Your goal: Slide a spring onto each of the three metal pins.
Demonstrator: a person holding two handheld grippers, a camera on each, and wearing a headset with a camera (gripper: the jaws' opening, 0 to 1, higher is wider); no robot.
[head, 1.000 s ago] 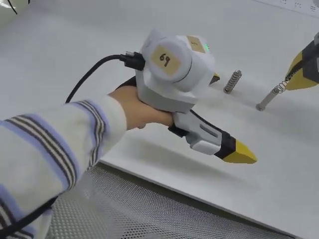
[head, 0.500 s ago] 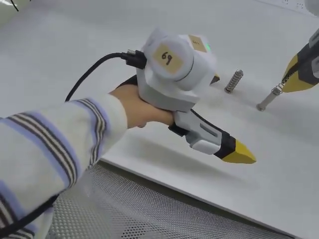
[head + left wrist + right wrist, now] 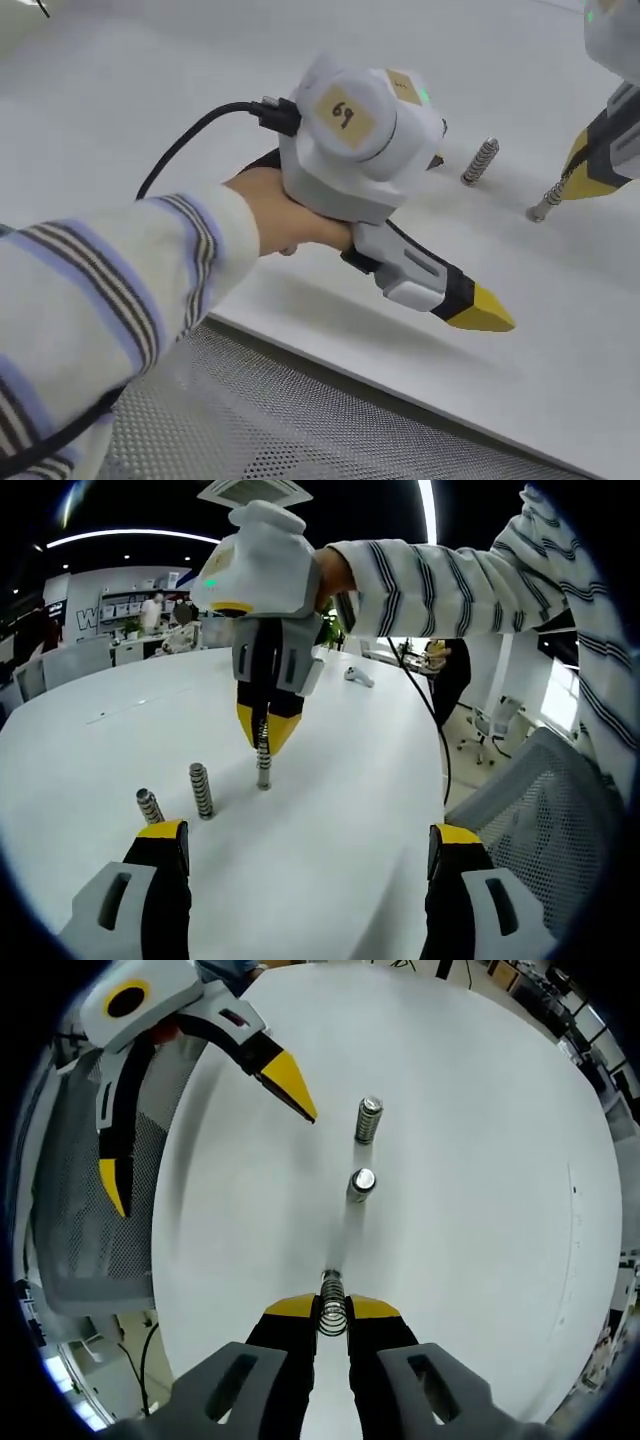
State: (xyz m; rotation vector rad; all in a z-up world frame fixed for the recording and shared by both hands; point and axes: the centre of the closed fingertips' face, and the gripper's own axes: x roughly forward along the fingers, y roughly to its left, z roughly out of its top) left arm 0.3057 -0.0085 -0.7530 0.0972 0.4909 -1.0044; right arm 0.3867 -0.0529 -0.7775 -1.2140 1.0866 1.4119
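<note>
In the left gripper view, the first pin (image 3: 150, 805) at lower left and the second pin (image 3: 202, 790) just beside it each seem to carry coils, though they are small here and I would not swear to it. Right of them stands the third pin (image 3: 263, 777). The spring (image 3: 263, 742) sits at its top, clenched in the jaws of the right gripper (image 3: 264, 723) at centre frame. The left gripper (image 3: 308, 830) has its jaws spread wide along the bottom edge, holding nothing.

The risk lies in the angle. If the spring leans off the pin's line, a coil could catch on the tip and buckle. It could also pop free on release and roll across the bench (image 3: 340, 780). A sideways push might tip the pin too.
</note>
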